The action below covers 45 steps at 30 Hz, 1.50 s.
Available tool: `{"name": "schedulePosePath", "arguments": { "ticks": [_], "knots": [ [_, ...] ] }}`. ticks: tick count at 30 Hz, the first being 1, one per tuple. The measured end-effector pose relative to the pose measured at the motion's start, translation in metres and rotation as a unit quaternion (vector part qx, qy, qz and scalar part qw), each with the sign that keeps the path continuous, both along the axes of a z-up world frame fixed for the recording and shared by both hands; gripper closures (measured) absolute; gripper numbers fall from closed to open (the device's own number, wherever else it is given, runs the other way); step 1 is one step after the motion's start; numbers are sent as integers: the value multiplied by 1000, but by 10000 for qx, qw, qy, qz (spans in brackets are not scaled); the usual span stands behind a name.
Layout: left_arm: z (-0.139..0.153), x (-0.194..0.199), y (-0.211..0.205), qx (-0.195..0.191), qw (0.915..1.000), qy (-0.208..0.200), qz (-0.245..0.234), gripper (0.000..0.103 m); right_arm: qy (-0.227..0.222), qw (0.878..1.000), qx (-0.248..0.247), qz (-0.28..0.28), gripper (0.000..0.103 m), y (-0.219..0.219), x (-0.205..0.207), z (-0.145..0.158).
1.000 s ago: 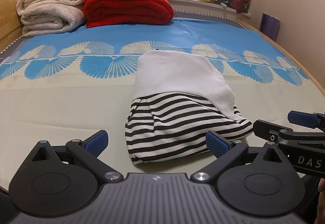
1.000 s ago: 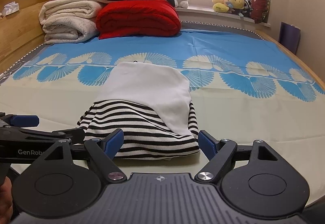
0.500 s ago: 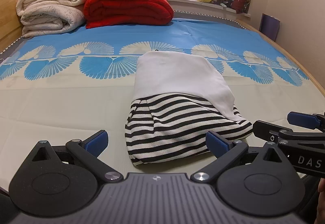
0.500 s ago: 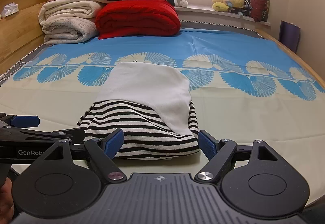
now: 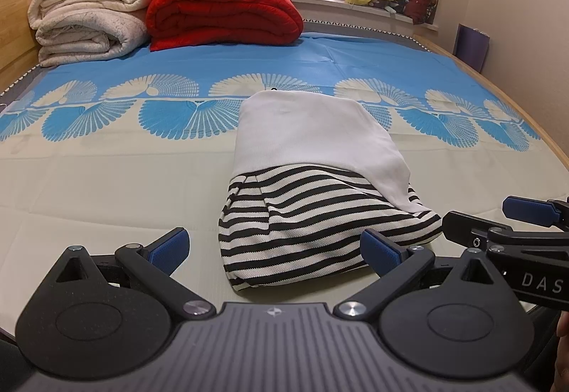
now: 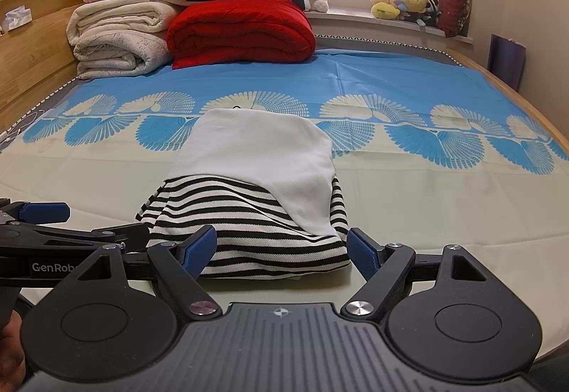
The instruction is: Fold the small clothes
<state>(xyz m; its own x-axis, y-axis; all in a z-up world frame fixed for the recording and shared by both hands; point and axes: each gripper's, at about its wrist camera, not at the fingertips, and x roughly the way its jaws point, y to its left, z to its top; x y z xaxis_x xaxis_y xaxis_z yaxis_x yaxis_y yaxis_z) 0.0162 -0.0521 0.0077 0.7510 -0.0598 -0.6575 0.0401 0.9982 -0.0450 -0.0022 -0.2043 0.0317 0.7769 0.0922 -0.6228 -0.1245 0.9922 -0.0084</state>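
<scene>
**Both grippers wide, garment folded on the bed**

I hold both grippers low over the near edge of the bed (image 5: 106,186), tilted downward and aimed at the garment ahead of me. My left gripper (image 5: 274,246) has its jaws spread wide — the blue pads (image 5: 169,244) stand well apart and nothing is pinched between them; the near left corner of the garment lies in the gap ahead, with the right pad just beside the striped cloth, though I cannot tell whether it touches. My right gripper (image 6: 282,248) is likewise wide apart, its pads (image 6: 199,251) flanking the near hem of the garment without clamping it. In the left view my right gripper shows from the side at the right margin; in the right view my left gripper reaches in from the left, and a bit of my hand (image 6: 10,349) shows at the lower left corner.

The garment (image 6: 249,200) lies in the middle of the bed, on the cream part of the sheet — a folded bundle, black-and-white striped at the near end with a plain white part laid over the far end, reaching to the blue fan pattern.

At the head of the bed sit a folded red blanket (image 5: 220,15) and a stack of cream blankets (image 5: 85,22), touching side by side.
</scene>
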Motion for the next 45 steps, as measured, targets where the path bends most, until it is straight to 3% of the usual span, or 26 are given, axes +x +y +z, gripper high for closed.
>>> {"name": "schedulePosePath", "arguments": {
  "ticks": [45],
  "knots": [
    [1,1,0,8,10000,-6,-18,1,46,10000,49,-42,22,2,0,0]
  ]
}}
